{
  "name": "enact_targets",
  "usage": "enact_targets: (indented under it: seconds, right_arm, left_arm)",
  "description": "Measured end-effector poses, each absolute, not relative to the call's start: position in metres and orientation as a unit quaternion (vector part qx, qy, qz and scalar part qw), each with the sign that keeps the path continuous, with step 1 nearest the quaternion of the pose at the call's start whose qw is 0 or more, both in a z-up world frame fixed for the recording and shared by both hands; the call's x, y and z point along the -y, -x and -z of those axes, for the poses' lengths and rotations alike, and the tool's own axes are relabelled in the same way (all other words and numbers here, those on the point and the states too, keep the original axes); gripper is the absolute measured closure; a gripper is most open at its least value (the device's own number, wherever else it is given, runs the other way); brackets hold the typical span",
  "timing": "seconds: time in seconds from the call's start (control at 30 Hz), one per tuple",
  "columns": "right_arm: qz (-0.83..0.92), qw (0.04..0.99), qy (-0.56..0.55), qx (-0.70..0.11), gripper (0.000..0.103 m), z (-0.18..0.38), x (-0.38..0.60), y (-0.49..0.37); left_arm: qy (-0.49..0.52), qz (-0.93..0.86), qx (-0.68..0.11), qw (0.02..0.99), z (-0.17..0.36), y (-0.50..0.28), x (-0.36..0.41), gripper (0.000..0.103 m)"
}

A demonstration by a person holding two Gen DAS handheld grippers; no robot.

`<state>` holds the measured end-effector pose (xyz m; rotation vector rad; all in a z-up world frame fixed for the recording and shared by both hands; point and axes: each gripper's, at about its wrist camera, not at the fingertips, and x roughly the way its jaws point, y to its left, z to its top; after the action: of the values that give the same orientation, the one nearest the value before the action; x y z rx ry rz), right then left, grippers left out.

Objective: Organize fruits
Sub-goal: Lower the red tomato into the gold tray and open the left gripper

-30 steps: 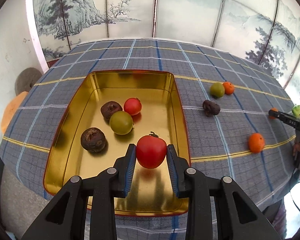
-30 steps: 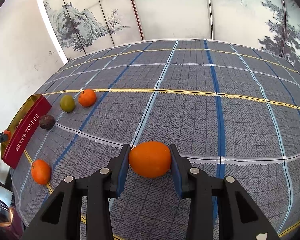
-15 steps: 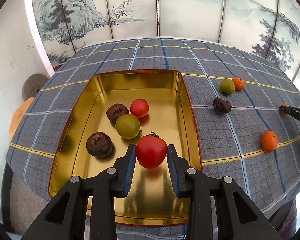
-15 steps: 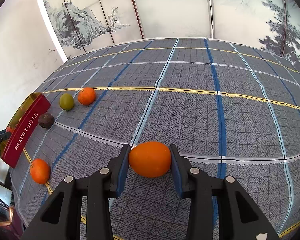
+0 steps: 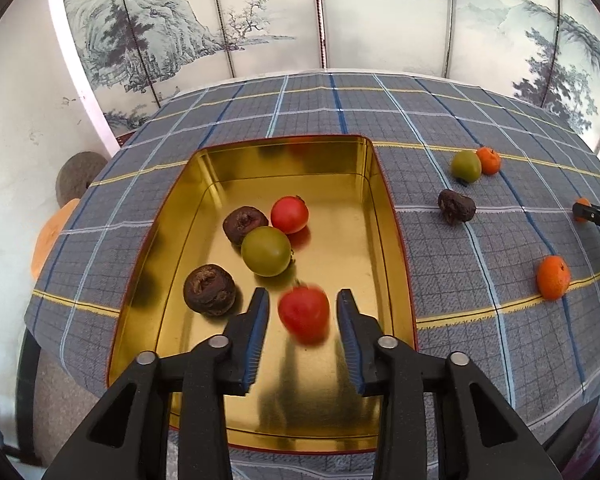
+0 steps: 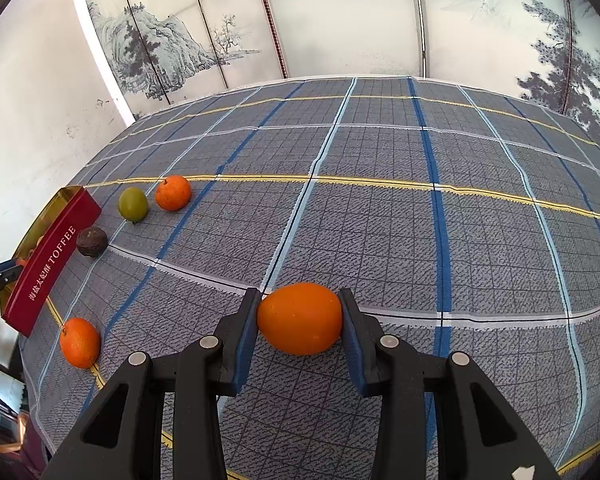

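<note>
My left gripper (image 5: 303,312) hangs over the gold tin tray (image 5: 388,216), its jaws opening. A red tomato (image 5: 304,314), blurred, is between the pads with gaps on both sides. In the tray lie a smaller red fruit (image 5: 289,214), a green fruit (image 5: 266,251) and two dark brown fruits (image 5: 209,289) (image 5: 245,224). My right gripper (image 6: 300,320) is shut on an oval orange fruit (image 6: 299,318) just above the checked tablecloth (image 6: 380,208).
Loose on the cloth are a green fruit (image 6: 133,203), two oranges (image 6: 173,192) (image 6: 79,342) and a dark brown fruit (image 6: 92,242). The tray's red side (image 6: 48,272) reads TOFFEE. A painted folding screen (image 5: 340,20) stands behind the table. The table's near edge drops off below both grippers.
The left jaws have parted and the red tomato has come free of the pads, sinking toward the tray floor. The right gripper and its orange fruit have not moved.
</note>
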<state>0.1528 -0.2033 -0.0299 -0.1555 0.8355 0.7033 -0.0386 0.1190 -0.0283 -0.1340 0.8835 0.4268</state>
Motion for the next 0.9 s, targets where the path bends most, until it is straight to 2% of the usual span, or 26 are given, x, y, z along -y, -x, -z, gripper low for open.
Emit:
enact_targets:
  seconds: [0.07,0.17,0.63,0.9]
  right_arm:
    - [-0.334,0.852,0.074,-0.396,0.067,0.03,0.203,-0.153]
    - [-0.334,0.853,0.074,-0.395,0.067,0.029,0.204,-0.153]
    - [-0.336,0.855,0.071,-0.388,0.067,0.025,0.209,-0.146]
    - [-0.355,0.859,0.072,-0.363,0.067,-0.003,0.201,-0.127]
  left_arm:
    - [0.061,-0.209,-0.42,0.881,0.026,0.04,-0.118,0.047]
    - [0.052,-0.219,-0.405,0.886,0.02,0.043,-0.117,0.04]
    - [0.058,-0.242,-0.401,0.881,0.013,0.049,-0.118,0.035]
    - [0.055,-0.255,-0.395,0.881,0.008,0.053,-0.116,0.032]
